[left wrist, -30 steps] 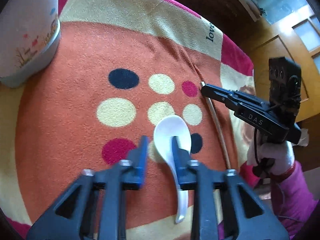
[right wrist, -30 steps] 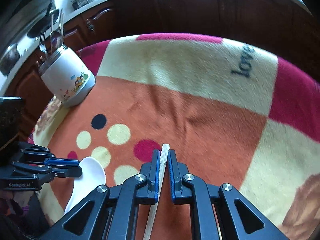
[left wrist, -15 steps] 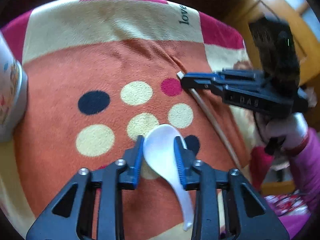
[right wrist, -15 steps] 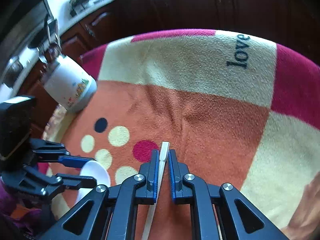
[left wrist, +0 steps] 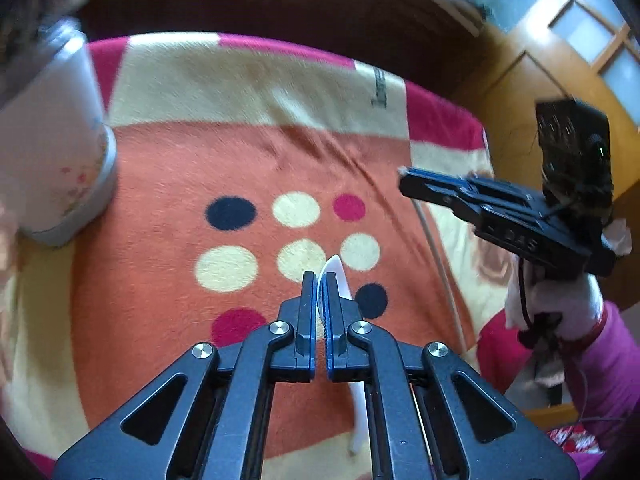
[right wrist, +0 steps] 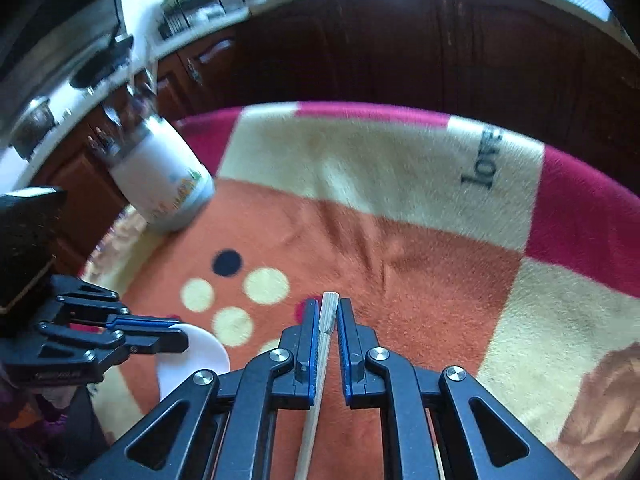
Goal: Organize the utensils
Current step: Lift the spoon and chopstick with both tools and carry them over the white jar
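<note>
My left gripper [left wrist: 319, 280] grips a white ceramic spoon [left wrist: 335, 270] by its bowl, the jaws closing tight on it. The spoon stands on edge and its handle [left wrist: 358, 420] trails down toward the camera. In the right wrist view the left gripper [right wrist: 182, 334] holds the spoon [right wrist: 200, 356] at the lower left. My right gripper [right wrist: 329, 306] is shut on pale wooden chopsticks [right wrist: 316, 408] near their square top end. The left wrist view has that right gripper [left wrist: 404, 180] at the right, with a chopstick [left wrist: 436, 248] hanging down to the blanket.
An orange, cream and magenta blanket [right wrist: 420, 240] with coloured dots covers the table. A white cartoon-print holder [right wrist: 160, 184] with metal utensils stands at its far left, also visible as the holder [left wrist: 56, 152] in the left view. Dark wooden cabinets lie beyond. A gloved hand [left wrist: 560, 304] holds the right gripper.
The left jaws have closed onto the spoon, which turned from flat to on edge. Both grippers have risen above the blanket, the right one still holding the chopsticks.
</note>
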`<state>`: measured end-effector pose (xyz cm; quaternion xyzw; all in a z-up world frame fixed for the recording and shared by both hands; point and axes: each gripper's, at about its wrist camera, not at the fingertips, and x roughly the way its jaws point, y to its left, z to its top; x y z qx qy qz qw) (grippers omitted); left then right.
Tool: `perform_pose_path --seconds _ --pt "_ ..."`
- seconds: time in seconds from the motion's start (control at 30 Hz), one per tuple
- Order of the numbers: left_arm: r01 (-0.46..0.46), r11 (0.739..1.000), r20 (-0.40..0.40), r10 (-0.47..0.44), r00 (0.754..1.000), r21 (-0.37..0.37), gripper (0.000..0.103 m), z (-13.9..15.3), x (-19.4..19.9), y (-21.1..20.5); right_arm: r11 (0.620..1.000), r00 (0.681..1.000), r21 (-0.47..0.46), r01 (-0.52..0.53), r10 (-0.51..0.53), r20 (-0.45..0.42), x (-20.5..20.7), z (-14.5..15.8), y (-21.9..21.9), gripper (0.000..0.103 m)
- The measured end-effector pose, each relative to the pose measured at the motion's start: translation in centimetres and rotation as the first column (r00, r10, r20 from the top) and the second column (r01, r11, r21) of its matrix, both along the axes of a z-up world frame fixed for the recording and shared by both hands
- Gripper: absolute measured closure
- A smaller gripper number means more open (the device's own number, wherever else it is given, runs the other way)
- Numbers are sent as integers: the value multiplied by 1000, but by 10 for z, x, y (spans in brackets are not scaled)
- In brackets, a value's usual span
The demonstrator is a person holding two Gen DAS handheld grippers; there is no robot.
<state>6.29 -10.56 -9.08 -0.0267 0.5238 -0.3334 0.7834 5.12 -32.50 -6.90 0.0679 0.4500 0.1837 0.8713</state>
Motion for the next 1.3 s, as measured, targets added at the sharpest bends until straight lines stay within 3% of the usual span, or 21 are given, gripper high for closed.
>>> perform_pose_path --seconds 0.27,0.4,0.63,0.73,0.8,0.93,1.03,1.3 --pt "-97 992 108 105 989 -75 102 57 -7 37 997 992 75 -29 19 126 -22 56 6 96" --pt "-162 981 187 181 966 -111 102 97 -5 66 991 981 127 -42 17 195 -20 85 17 96" --pt "-297 940 310 337 889 -170 102 164 19 128 972 949 219 -88 15 314 4 145 53 96" --pt "-363 915 373 403 836 -175 102 185 35 151 966 926 233 -108 13 376 18 174 74 96" --pt "-391 901 387 434 814 -187 102 194 45 161 966 908 233 -113 6 418 27 193 90 96" --pt "-451 874 453 480 751 -179 102 199 67 169 968 876 226 -111 -12 482 48 219 121 96" --pt "-486 855 475 509 718 -182 102 190 80 169 969 865 221 -108 -18 502 63 225 139 96" --pt "-536 827 516 539 666 -173 102 146 101 162 981 871 141 -130 46 488 92 195 180 96"
